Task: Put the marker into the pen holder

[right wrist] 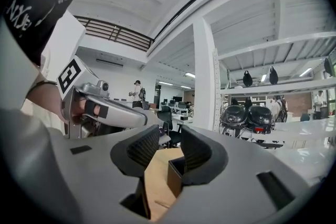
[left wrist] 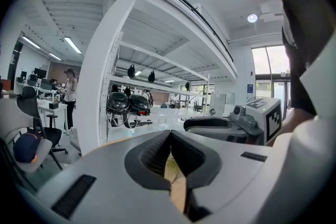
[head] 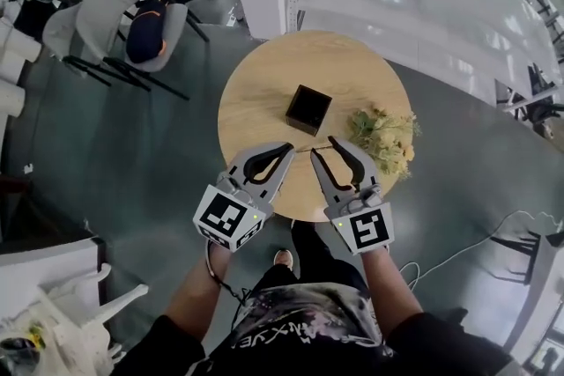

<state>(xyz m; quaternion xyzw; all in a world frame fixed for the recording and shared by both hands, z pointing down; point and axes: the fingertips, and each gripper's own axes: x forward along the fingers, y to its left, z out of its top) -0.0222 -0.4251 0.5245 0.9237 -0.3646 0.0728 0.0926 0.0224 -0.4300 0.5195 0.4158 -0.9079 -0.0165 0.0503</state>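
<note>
Grippers over the table, head view: I held the left gripper (head: 289, 147) and right gripper (head: 323, 148) side by side above the near edge of the round table (head: 264, 88). Their tips pointed toward the black holder (head: 308, 108), which had flowers (head: 383, 135) to its right. No marker showed in or above the holder. A thin pale sliver (head: 303, 151) on the wood between the tips may have been it, lying crosswise, left to right, its ends too small to tell apart.

Left gripper view: jaws met at the tips with nothing in them, likely parked as the spare hand.

Right gripper view: jaws stood wide apart and empty, with the holder beyond them by the right jaw. I judged that stance fit for closing on a small thing.
</note>
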